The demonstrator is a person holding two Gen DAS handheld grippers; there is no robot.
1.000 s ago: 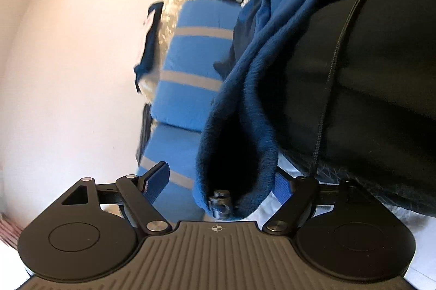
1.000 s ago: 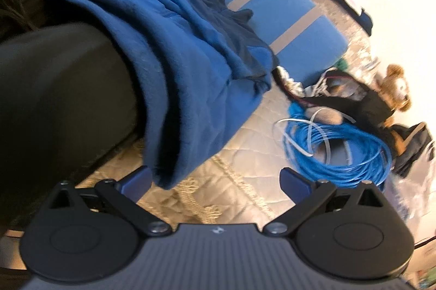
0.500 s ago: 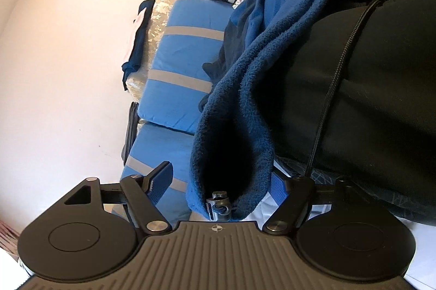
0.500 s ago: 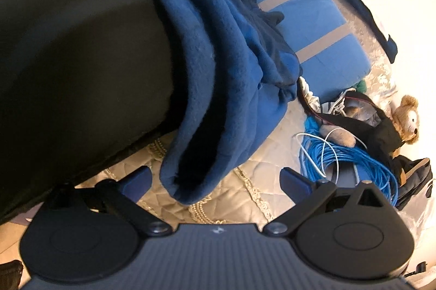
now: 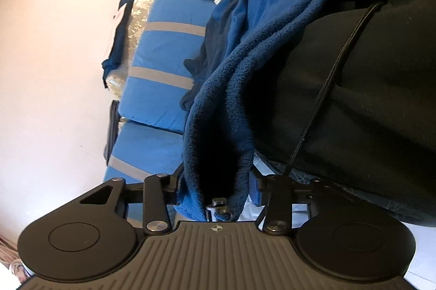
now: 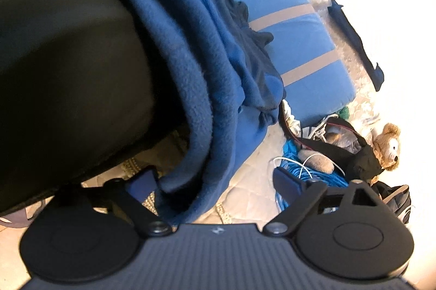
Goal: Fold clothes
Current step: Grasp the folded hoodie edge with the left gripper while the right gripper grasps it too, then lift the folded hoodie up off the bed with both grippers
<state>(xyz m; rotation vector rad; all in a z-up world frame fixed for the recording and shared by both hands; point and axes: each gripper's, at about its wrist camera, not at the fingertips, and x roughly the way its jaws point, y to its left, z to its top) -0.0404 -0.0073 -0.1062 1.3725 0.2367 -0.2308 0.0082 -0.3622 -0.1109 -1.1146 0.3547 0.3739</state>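
I see a thick blue fleece garment [image 5: 272, 50] draped in deep rolled folds against a black-clad person [image 5: 368, 99], its fuzzy hem hanging down into my left gripper [image 5: 216, 181], whose fingers have closed in on the fold. My right gripper [image 6: 215, 181] stands wide open, the fleece hem lying against its left finger only. Striped blue cushions [image 6: 294, 44] and a teddy bear [image 6: 388, 145] lie farther off.
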